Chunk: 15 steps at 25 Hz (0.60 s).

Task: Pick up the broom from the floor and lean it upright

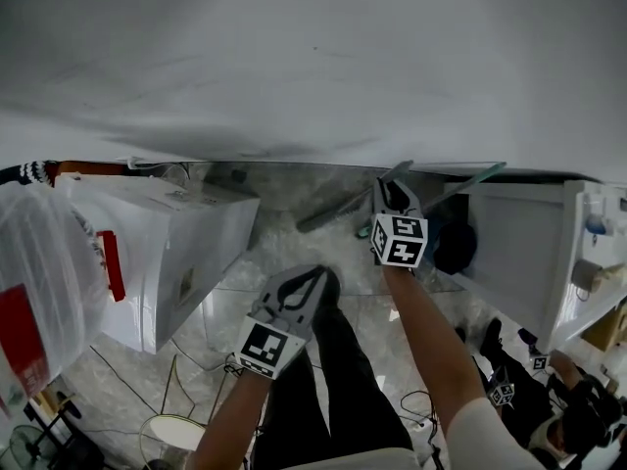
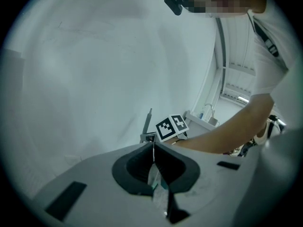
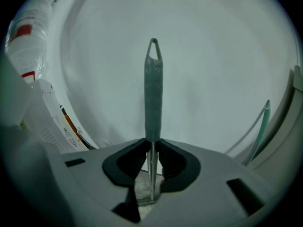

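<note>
I have the broom (image 3: 153, 89) in my right gripper (image 3: 152, 144). The jaws pinch its thin metal shaft just below the grey-green grip. From there the grip rises towards the white wall (image 1: 313, 57) and ends in a small loop. The shaft runs on down behind the jaws, and I cannot make out the broom's head or whether it touches the floor (image 1: 284, 233). In the head view the handle lies aslant across that gripper's tips, close to the foot of the wall.

My left gripper (image 2: 153, 146) sits lower and to the left in the head view, apart from the broom. Its jaws are pressed together at the tips, and I can make out nothing held between them. Its own view looks past them to the right gripper's marker cube and my forearm (image 2: 227, 131).

Further out, a teal rod (image 3: 262, 122) leans in the corner at the right, beside a white cabinet (image 1: 509, 253). At the left a white box (image 1: 176, 253) with a red handle (image 1: 111, 264) stands on the floor near the wall. A plastic bag (image 1: 39, 292) with a red label is just beside it. Cables (image 1: 196, 370) trail over the pale, marbled floor near my legs. At the lower right of the head view a second person (image 1: 573, 414) in dark clothes is partly in view.
</note>
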Available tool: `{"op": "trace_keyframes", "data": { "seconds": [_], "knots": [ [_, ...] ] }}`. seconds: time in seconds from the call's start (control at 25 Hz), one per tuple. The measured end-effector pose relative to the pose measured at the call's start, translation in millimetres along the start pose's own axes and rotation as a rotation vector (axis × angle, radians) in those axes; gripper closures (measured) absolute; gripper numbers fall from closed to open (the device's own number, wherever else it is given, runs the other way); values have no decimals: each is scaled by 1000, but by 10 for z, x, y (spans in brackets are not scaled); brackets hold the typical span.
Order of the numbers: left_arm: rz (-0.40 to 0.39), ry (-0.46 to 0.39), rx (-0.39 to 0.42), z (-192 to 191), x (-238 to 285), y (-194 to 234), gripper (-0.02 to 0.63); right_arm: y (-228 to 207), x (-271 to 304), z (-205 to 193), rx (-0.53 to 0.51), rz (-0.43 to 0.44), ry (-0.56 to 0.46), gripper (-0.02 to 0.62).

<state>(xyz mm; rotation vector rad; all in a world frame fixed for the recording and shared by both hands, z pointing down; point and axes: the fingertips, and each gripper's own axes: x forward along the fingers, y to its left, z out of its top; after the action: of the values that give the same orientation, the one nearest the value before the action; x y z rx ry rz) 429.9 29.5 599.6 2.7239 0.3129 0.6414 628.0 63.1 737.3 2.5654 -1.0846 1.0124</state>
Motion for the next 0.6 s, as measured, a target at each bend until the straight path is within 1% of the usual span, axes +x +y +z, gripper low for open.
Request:
{"op": "trace_keyframes", "data": {
  "seconds": [0.16, 0.28, 0.4, 0.52, 0.6],
  "knots": [
    [4, 18, -25, 24, 49, 18, 595, -40, 134, 91, -20, 6, 2, 509],
    [15, 8, -12, -68, 53, 52, 596, -70, 195, 122, -46, 7, 6, 506],
    [22, 20, -21, -47, 38, 66, 596, -77, 236, 153, -69, 18, 7, 500],
    [37, 8, -9, -62, -1, 86, 596, -47, 260, 186, -82, 46, 10, 454],
    [41, 15, -18, -23, -35, 77, 595, -38, 272, 192, -91, 58, 19, 431]
  ]
}}
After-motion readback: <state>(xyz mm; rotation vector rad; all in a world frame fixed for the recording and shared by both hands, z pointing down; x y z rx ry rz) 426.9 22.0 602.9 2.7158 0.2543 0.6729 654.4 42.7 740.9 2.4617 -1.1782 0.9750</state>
